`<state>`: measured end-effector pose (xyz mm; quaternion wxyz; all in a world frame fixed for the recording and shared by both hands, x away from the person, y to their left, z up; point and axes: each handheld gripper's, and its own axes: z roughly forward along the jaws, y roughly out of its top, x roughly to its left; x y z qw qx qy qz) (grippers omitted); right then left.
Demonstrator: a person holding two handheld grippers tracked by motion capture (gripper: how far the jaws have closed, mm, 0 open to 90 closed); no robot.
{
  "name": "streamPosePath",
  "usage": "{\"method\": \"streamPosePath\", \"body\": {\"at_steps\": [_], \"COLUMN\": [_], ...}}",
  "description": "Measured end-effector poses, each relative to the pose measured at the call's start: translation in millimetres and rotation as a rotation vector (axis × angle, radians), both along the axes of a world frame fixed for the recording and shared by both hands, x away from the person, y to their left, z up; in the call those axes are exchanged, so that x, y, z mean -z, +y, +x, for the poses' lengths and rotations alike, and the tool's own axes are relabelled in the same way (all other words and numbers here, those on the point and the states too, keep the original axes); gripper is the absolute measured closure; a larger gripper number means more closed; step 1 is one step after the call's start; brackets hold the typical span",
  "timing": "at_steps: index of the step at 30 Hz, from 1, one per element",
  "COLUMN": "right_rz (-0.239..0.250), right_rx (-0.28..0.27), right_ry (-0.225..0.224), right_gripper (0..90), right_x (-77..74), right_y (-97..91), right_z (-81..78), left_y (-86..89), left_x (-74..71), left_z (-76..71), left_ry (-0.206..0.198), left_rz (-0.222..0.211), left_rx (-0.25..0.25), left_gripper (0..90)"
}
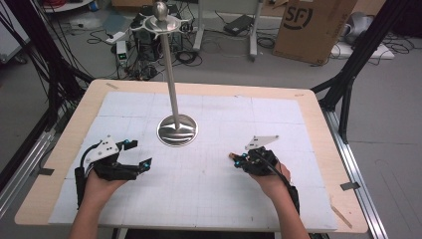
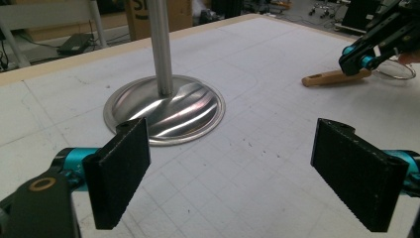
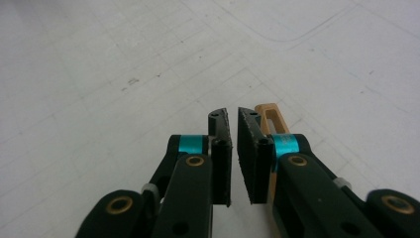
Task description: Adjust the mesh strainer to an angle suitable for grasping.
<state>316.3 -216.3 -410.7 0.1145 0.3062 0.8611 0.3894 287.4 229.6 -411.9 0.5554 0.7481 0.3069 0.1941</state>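
A tall metal stand (image 1: 171, 74) is set on the white mat (image 1: 224, 194) toward the 12 o'clock side of the table (image 1: 74, 129). Its round base (image 1: 177, 130) is kept clear of both hands. Spokes are seen at its top, so it is judged to be meant for hanging things.

The left gripper (image 1: 139, 153) is held at about 8 o'clock from that base. Its 2 jaws are spread wide with nothing between them, as seen in the left gripper view (image 2: 233, 173), where they are aimed past the base. It is judged to be kept waiting there, out of the other hand's way.

The right gripper (image 1: 238, 160) is held at about 4 o'clock from the base, low over the mat. In the right gripper view (image 3: 233, 116) its jaws are seen almost pressed together. A slim gap is left between the pads and nothing is pinched.

The wooden handle (image 3: 271, 115) lies on the mat just beside the right jaw, toward 3 o'clock of the tips, outside the gap. In the left gripper view the handle (image 2: 329, 77) is seen flat on the mat, with a thin wire ring (image 2: 401, 72) at its far end. Whether the jaw touches the handle cannot be told. A wider opening is judged necessary before the handle can be gripped.
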Motion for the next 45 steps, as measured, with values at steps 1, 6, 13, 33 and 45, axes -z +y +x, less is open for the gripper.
{"method": "streamPosePath", "body": {"at_steps": [1, 6, 13, 33, 45], "right_rz": [0.008, 0.060, 0.141, 0.156, 0.131], "right_rx": [-0.001, 0.018, 0.038, 0.109, 0.148], "right_ry": [-0.010, -0.049, -0.071, -0.108, -0.111], "right_gripper": [81.1, 78.0, 71.6, 41.6, 35.1], "right_x": [-1.6, -7.6, -8.3, -8.6, -7.5], "right_y": [-2.9, -18.2, -30.7, -50.2, -59.2], "right_z": [-2.3, -15.0, -24.7, -28.9, -28.8], "left_y": [-0.2, -2.0, -2.8, 1.2, 0.0], "left_x": [0.0, -0.1, 0.2, -1.9, -1.3], "left_z": [-0.1, -0.6, -0.3, -0.1, 0.5], "left_ry": [-0.001, -0.001, -0.003, -0.013, -0.006], "left_rz": [0.000, 0.000, 0.003, -0.027, -0.018], "left_rx": [-0.001, 0.005, 0.009, 0.018, 0.019], "left_gripper": [16.0, 16.0, 16.0, 16.0, 16.1]}}
